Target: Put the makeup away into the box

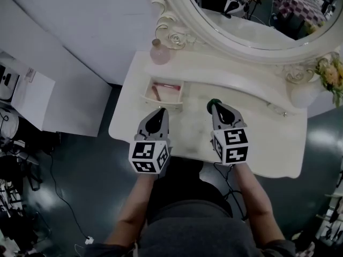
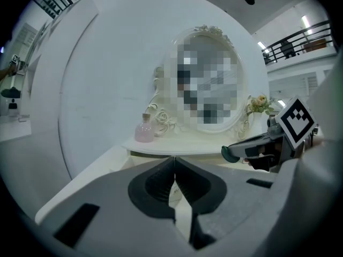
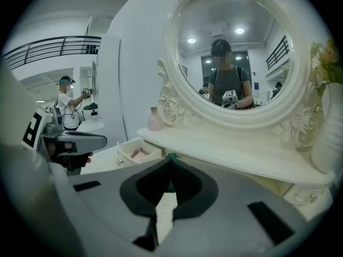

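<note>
A small open box (image 1: 146, 96), set like a drawer into the white dressing table (image 1: 262, 143), holds pink and red makeup pieces (image 1: 161, 89). It also shows in the right gripper view (image 3: 138, 153). My right gripper (image 1: 214, 104) (image 3: 171, 160) hovers over the table just right of the box, shut on a small dark green makeup item (image 1: 214, 101) (image 3: 171, 156) (image 2: 230, 153) that pokes out past its tips. My left gripper (image 1: 161, 110) (image 2: 174, 159) hangs just in front of the box, its jaws shut with nothing between them.
A pink perfume bottle (image 1: 159, 52) (image 2: 144, 130) stands on the raised shelf at the back left. The big oval mirror (image 1: 252, 15) rises behind it. A vase of flowers (image 1: 332, 76) stands at the far right. A white cabinet (image 1: 37, 98) stands left of the table.
</note>
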Tool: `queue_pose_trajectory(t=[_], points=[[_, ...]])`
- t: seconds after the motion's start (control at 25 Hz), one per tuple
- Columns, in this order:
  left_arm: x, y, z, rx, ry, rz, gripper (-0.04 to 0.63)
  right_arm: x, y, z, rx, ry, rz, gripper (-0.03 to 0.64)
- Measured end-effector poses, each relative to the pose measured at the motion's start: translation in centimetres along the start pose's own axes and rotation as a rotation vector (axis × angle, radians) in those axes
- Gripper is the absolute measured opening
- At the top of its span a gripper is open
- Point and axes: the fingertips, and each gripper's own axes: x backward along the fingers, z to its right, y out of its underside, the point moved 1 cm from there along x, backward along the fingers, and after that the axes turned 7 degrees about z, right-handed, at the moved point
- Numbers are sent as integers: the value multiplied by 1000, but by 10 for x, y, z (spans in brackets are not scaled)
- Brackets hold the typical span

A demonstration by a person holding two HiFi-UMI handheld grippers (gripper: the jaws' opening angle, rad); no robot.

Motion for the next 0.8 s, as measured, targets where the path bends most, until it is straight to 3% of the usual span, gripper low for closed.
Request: queue_pose_trajectory(t=[0.8], points=[[12,-3,-85,54,-123,14,6,-77,-38,-81,95,-190,-4,5]])
